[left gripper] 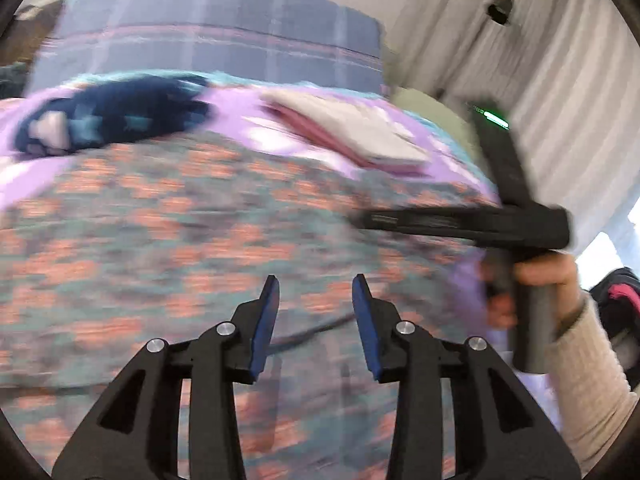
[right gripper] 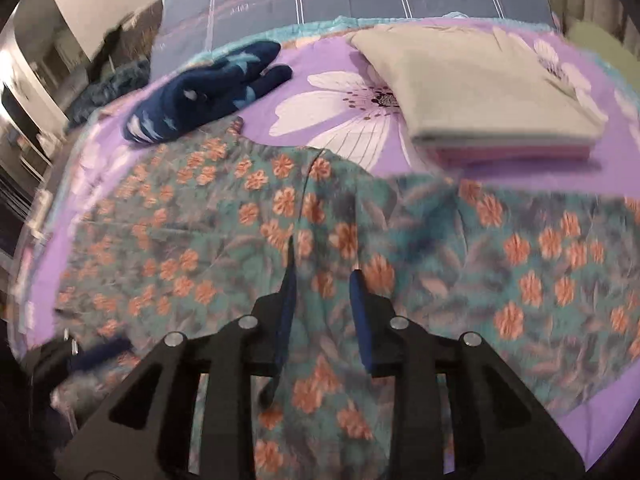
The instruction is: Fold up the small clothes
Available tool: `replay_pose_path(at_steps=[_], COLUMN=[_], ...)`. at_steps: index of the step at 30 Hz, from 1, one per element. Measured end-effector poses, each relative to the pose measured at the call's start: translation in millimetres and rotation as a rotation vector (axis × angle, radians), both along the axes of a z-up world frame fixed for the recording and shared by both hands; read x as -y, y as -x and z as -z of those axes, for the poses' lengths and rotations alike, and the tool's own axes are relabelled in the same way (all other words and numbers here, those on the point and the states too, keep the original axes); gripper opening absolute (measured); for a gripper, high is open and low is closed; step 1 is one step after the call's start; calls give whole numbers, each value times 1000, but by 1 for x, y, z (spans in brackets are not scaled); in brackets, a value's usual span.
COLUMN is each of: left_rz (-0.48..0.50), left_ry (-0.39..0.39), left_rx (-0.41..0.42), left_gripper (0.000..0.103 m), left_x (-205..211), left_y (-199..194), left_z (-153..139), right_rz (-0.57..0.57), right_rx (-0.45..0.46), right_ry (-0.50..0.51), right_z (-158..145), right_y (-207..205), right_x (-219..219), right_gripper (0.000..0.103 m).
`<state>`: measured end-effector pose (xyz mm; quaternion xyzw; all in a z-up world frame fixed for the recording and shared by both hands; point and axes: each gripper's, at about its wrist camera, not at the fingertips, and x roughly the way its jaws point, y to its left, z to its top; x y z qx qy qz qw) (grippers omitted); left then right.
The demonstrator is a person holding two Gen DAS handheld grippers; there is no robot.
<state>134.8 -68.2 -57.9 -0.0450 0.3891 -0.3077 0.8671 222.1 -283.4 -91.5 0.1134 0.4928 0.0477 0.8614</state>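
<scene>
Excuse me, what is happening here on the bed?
A person holds a gripper in each hand above a floral garment spread on a purple bedsheet. The left gripper and right gripper are both open and hold nothing. A folded stack and a dark blue garment lie further back.

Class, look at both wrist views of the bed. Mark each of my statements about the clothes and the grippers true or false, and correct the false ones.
1. The teal garment with orange flowers lies spread out on the purple bedsheet. True.
2. The right gripper is clamped on the dark blue garment. False: its jaws are open over the floral garment, and the blue one lies far off near the pillow.
3. A folded beige piece tops the folded stack. True.
4. The left gripper is shut. False: its jaws stand apart.
5. The folded stack sits on the floral garment. False: it rests on the bedsheet beyond it.
</scene>
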Motion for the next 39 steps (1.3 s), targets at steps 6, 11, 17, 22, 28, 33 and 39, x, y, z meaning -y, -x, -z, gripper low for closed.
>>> replay_pose_path(at_steps=[6,11,17,22,28,33,39], left_rz=[-188,-232,-131,-64,-52,-54,-53], left_ry=[-38,-188,-163,-192,-265,-280,-267], left_rx=[-20,-54,1,-37,4,15,9], left_gripper=[38,44,44,45,53,53,53], left_x=[-82,-86,-59,-30,-18,-16,-17], left_y=[-24,-24,-8,-6,2,4,3], left_z=[5,49,24,46,49,49,50], right_rz=[-192,-165,27,452,899,969,945], right_rx=[31,37,138,122,179,279,275], right_ry=[-106,41,70,12,-283,-407,-450], right_z=[-2,24,-22,-43,-30,-16,-16], right_y=[31,41,76,131,223,240,201], right_x=[-32,-52,18,157,284,316,319], right_gripper=[23,14,14,22,44,59,4])
